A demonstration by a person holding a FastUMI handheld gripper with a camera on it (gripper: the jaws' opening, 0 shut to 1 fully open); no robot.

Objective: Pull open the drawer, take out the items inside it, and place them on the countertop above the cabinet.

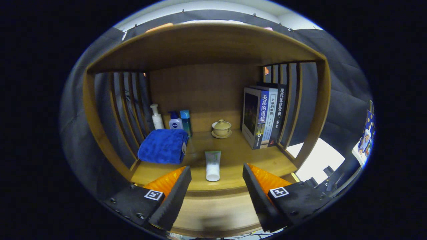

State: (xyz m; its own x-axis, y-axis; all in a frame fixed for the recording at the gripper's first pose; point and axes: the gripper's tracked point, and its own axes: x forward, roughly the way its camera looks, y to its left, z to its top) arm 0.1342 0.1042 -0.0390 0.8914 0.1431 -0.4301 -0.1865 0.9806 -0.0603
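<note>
A deep blue towel point(163, 146), a white tube point(212, 165) with a pale green band, a beige lidded cup point(221, 127) and warm brown wooden countertop point(233, 150) are observed.

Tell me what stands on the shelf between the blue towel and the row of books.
In the gripper view, a lidded cup on a saucer stands between the blue towel and the books, and a tube lies nearer the open hand-held gripper.

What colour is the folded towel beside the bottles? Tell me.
Deep blue, plain: the towel shows best in the gripper view, beyond the open tongs, which hold nothing.
</note>
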